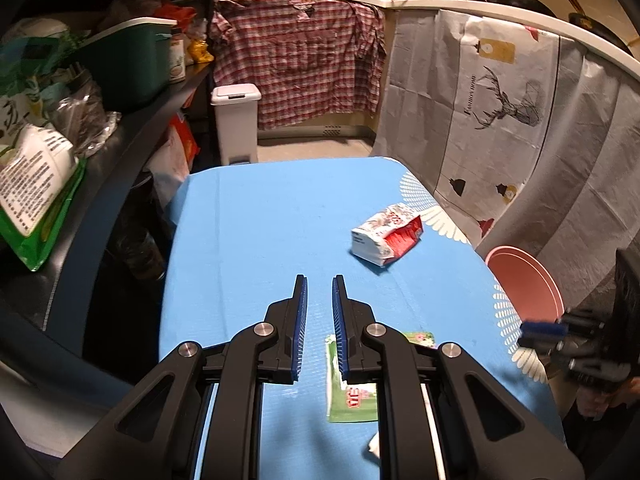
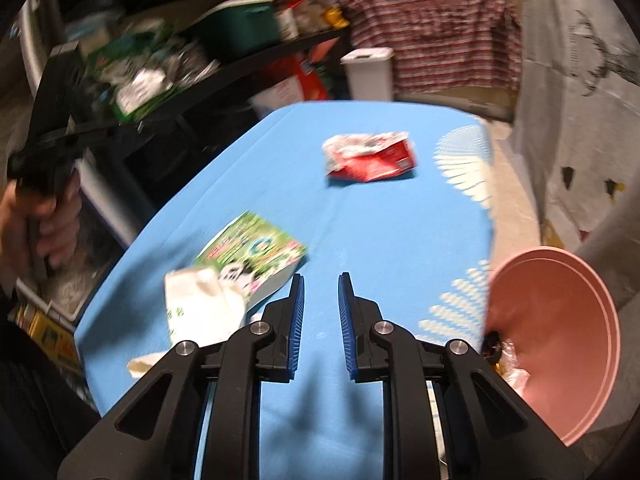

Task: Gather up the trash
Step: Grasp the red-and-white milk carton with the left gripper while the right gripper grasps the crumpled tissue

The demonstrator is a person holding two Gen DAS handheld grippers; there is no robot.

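Looking through the left wrist view, I see my left gripper (image 1: 319, 284) over the blue table (image 1: 256, 216), jaws parted, gripping nothing. A green wrapper (image 1: 352, 396) lies beneath its right finger; a red-and-white carton (image 1: 386, 236) sits farther ahead, right of centre. Right wrist view, blurred: right gripper (image 2: 321, 282) released, empty, above the table. Green wrapper (image 2: 252, 256) just left, carton (image 2: 370, 156) beyond, pink bin (image 2: 560, 336) at the right edge.
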